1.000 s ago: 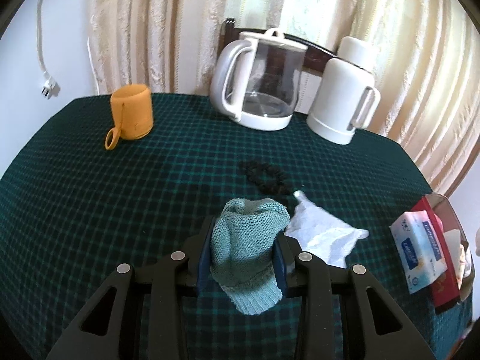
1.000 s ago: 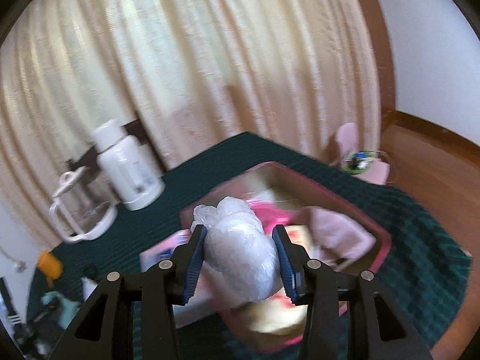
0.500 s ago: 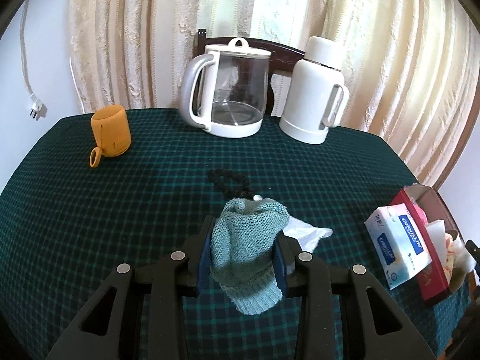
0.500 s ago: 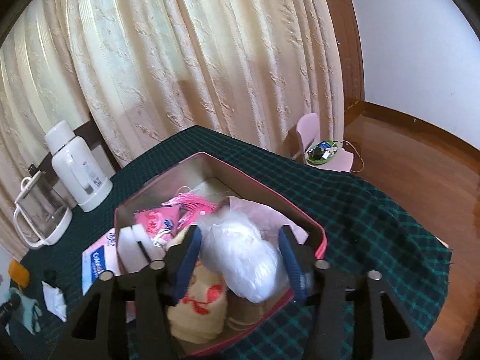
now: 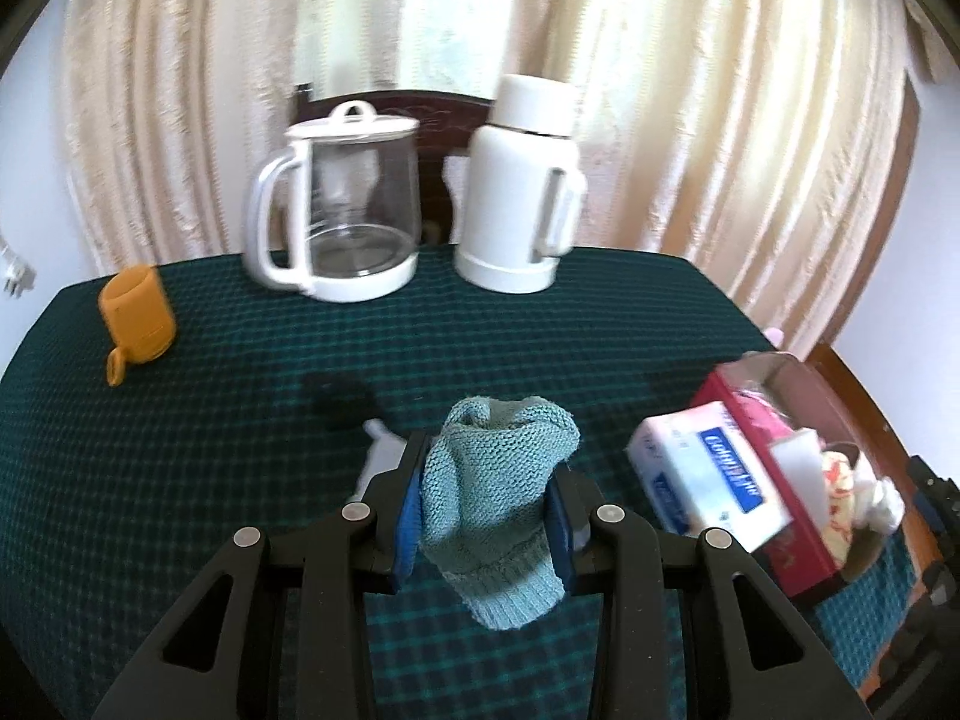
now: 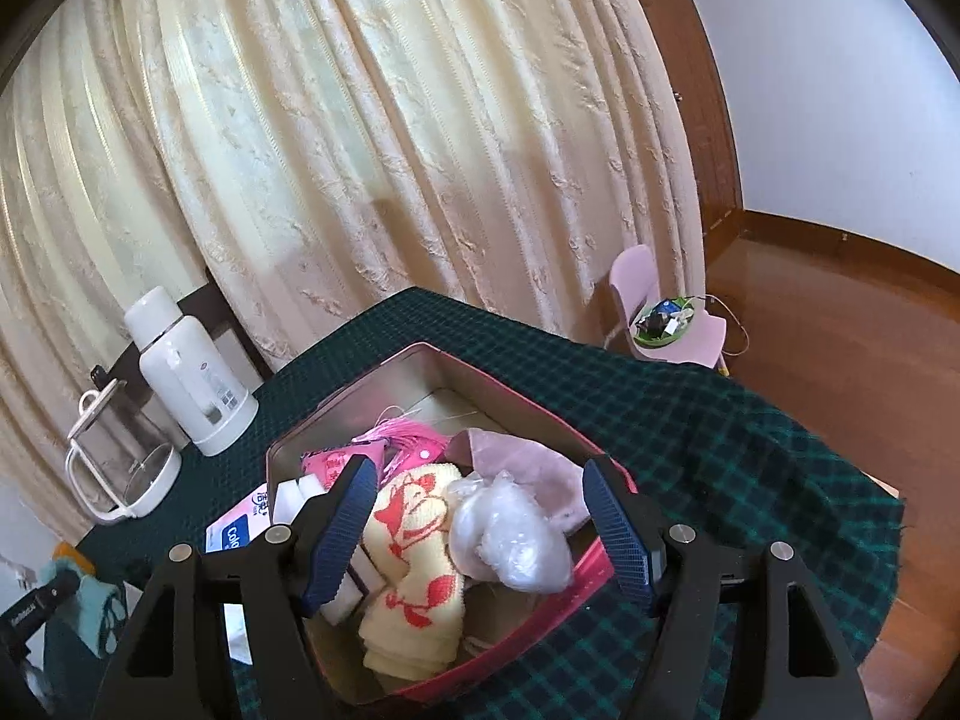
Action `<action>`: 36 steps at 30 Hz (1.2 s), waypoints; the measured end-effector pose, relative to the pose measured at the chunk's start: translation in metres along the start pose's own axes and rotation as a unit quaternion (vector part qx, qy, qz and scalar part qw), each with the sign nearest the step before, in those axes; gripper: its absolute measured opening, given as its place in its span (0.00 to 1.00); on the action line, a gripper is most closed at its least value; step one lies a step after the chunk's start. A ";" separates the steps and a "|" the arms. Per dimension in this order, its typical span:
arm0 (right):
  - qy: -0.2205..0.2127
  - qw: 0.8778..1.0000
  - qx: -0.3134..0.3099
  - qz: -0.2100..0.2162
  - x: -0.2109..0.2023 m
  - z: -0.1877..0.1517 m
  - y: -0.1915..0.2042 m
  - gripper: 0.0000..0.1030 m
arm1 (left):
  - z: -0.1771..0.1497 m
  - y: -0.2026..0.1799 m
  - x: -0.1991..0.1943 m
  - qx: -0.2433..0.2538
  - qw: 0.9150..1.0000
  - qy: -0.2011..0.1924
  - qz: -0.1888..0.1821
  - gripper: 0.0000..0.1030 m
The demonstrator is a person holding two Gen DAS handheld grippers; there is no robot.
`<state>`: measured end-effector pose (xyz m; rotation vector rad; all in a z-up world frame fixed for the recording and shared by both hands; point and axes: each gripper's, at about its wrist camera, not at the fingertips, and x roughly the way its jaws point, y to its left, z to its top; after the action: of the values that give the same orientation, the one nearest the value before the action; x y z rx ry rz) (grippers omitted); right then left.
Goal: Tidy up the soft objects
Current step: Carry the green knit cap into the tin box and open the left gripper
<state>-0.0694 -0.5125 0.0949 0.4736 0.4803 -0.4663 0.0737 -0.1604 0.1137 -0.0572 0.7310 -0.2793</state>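
The left gripper (image 5: 486, 513) pinches a teal knit (image 5: 492, 480) above the table (image 5: 180, 480). The right gripper (image 6: 480, 531) is opening over the red box (image 6: 360, 405), a plastic bag (image 6: 510, 540) lying loose between its jaws. From the left gripper, the box sits at three o'clock.

Left wrist view looks down along its fingers across the green checked table (image 5: 210, 450) toward the curtain; right wrist view sits close above the red box (image 6: 420, 354) — both share box, white flask (image 5: 522, 192) and glass jug (image 5: 348, 204)
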 end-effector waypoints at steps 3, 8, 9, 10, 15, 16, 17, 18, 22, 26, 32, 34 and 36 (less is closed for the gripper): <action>-0.002 1.000 -0.002 -0.001 -0.002 -0.003 -0.001 0.72 | 0.004 -0.015 0.004 0.009 1.000 0.005 -0.019 0.35; -0.005 1.000 0.004 0.005 -0.005 -0.006 -0.006 0.72 | 0.014 -0.038 0.015 0.024 0.999 0.011 -0.037 0.35; -0.005 1.000 0.005 0.006 -0.006 -0.006 -0.007 0.72 | 0.016 -0.043 0.018 0.027 0.999 0.013 -0.042 0.35; -0.007 1.000 0.005 0.007 -0.007 -0.006 -0.007 0.72 | 0.017 -0.048 0.019 0.030 0.998 0.014 -0.046 0.35; -0.016 1.000 0.000 0.004 -0.012 -0.006 -0.006 0.73 | 0.023 -0.078 0.027 0.057 0.996 0.011 -0.071 0.35; -0.017 1.000 -0.001 0.003 -0.012 -0.007 -0.006 0.73 | 0.024 -0.083 0.028 0.061 0.995 0.010 -0.073 0.35; -0.016 1.000 -0.002 0.003 -0.013 -0.007 -0.006 0.73 | 0.025 -0.089 0.030 0.065 0.995 0.011 -0.077 0.35; -0.016 1.000 -0.002 0.004 -0.014 -0.008 -0.006 0.73 | 0.027 -0.097 0.033 0.070 0.994 0.013 -0.086 0.35; -0.017 1.000 -0.005 -0.001 -0.016 -0.009 -0.006 0.73 | 0.032 -0.120 0.043 0.082 0.989 0.020 -0.120 0.35; -0.016 1.000 -0.005 -0.004 -0.016 -0.009 -0.008 0.73 | 0.037 -0.142 0.060 0.087 0.983 0.043 -0.154 0.35; -0.006 1.000 -0.007 -0.007 -0.010 -0.009 -0.007 0.73 | 0.039 -0.174 0.081 0.110 0.975 0.063 -0.184 0.35; -0.005 1.000 -0.007 -0.008 -0.009 -0.008 -0.007 0.73 | 0.039 -0.185 0.085 0.120 0.971 0.067 -0.193 0.35; -0.005 1.000 -0.007 -0.008 -0.010 -0.007 -0.007 0.73 | 0.039 -0.197 0.090 0.133 0.968 0.071 -0.202 0.35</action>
<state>-0.0834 -0.5111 0.0921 0.4547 0.4782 -0.4801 0.1180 -0.3765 0.1130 0.0701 0.8151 -0.7756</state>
